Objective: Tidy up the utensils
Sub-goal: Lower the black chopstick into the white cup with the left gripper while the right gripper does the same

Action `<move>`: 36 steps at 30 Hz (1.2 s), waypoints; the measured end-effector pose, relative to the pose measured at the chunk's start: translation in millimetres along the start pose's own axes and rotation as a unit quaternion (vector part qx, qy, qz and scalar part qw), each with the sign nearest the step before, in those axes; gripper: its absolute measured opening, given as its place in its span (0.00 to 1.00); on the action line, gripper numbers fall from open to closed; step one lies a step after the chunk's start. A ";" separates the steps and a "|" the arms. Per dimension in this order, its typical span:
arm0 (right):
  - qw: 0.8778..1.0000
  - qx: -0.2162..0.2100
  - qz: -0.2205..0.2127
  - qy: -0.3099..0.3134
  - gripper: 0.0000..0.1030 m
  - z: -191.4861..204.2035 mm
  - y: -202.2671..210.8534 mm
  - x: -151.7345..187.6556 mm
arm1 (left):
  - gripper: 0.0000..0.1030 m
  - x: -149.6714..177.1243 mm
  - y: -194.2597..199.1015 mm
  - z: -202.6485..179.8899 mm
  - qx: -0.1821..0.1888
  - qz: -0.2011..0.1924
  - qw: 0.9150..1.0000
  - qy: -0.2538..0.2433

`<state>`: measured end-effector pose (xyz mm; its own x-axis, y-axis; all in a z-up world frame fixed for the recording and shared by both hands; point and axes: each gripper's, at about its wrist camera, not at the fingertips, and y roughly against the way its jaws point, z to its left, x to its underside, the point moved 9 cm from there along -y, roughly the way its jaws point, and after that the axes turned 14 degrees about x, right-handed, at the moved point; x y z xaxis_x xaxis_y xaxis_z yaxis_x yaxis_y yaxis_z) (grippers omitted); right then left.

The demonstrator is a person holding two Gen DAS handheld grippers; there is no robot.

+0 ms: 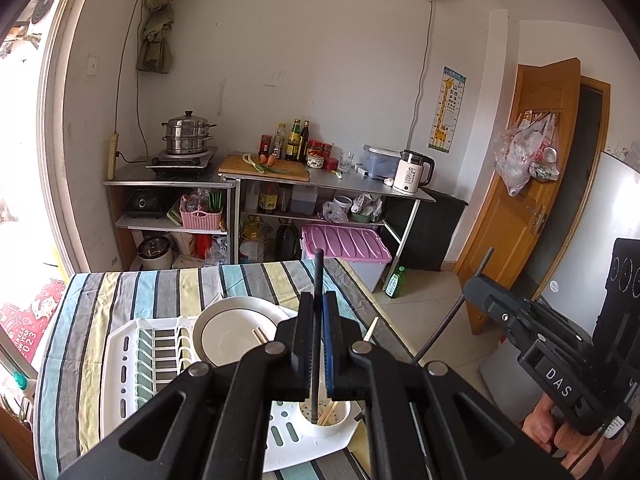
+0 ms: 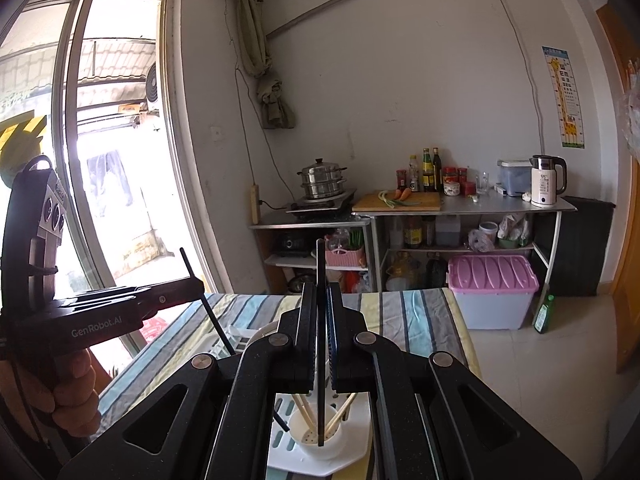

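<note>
While both sets of fingers pinch one black chopstick (image 1: 317, 320) each above the white holder cup (image 1: 326, 420), note it's light, stiff, slick; you grip it mid-length, tip down.

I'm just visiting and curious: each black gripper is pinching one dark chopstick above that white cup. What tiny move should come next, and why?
Probably lower both and let go. The left gripper and right gripper are each shut on a dark chopstick, with the tips hanging over the white perforated utensil cup, which already holds pale wooden chopsticks.
</note>
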<state>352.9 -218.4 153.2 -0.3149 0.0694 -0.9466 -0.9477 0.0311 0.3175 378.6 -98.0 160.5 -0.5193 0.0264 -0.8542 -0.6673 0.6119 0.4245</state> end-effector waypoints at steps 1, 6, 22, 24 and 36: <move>1.000 0.000 0.002 -0.002 0.04 -0.7 -4.1 1.3 | 0.04 0.7 -4.1 2.7 0.001 0.002 1.000 0.003; 1.000 0.003 0.020 -0.011 0.04 -7.6 -25.7 12.3 | 0.04 9.2 -21.6 13.8 0.003 0.014 1.000 0.017; 0.996 0.016 0.082 -0.017 0.04 -21.7 -68.8 49.9 | 0.05 42.3 -60.0 49.0 -0.012 0.055 0.997 0.057; 0.996 0.018 0.086 -0.016 0.04 -22.5 -70.2 52.0 | 0.05 42.0 -60.3 50.7 -0.015 0.055 0.997 0.058; 0.996 0.028 0.090 -0.005 0.10 -23.3 -70.1 52.1 | 0.06 44.5 -56.6 58.8 -0.027 0.053 0.997 0.055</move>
<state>401.7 -240.3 80.3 -0.4778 0.0880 -0.8740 -0.8720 0.0731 0.4841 424.6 -85.0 80.8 -0.6423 0.0006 -0.7664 -0.6316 0.5662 0.5297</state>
